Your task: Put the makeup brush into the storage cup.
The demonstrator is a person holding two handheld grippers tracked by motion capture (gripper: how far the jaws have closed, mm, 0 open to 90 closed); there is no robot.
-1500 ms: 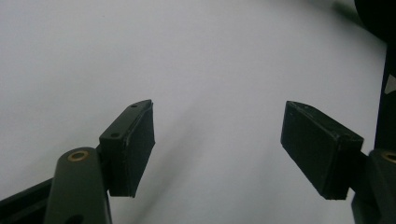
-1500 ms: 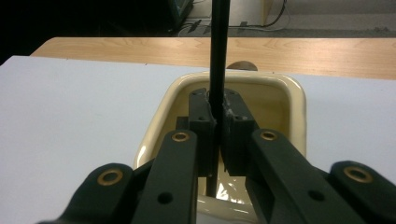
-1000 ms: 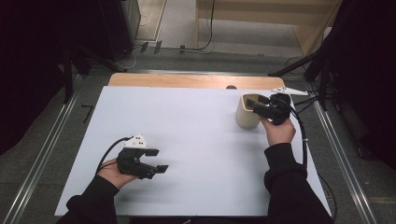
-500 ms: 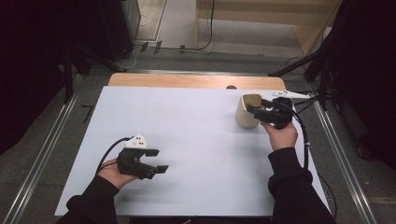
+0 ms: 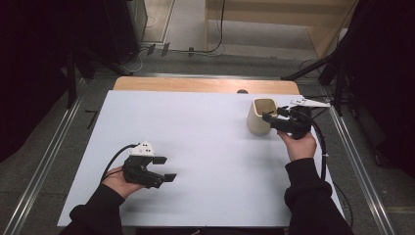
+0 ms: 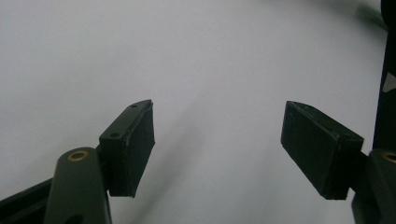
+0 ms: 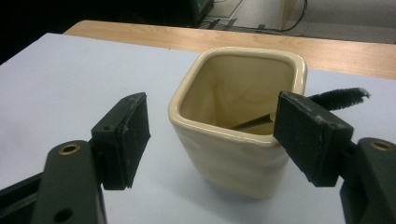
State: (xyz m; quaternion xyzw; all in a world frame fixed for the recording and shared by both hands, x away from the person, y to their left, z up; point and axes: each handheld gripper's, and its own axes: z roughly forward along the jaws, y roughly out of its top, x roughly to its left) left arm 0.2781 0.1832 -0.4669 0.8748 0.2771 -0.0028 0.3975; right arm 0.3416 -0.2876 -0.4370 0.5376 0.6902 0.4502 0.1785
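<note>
right hand-held gripper [image 7: 212,140] — just opened | cup [image 7: 238,121] — upright, unheld

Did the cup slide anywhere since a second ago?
No. The cup sits at the same spot beside the wooden strip at the table's far edge.

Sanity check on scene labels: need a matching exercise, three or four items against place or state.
Items:
1. cream cup
2. left gripper
3. right gripper
4. wooden strip

Places or states:
A. open over bare white table, near edge
B. far edge of table
C. upright, far right of table
D. jaws just opened, either side of the cup, pads apart from it

Pairs: 1-C, 2-A, 3-D, 4-B
</note>
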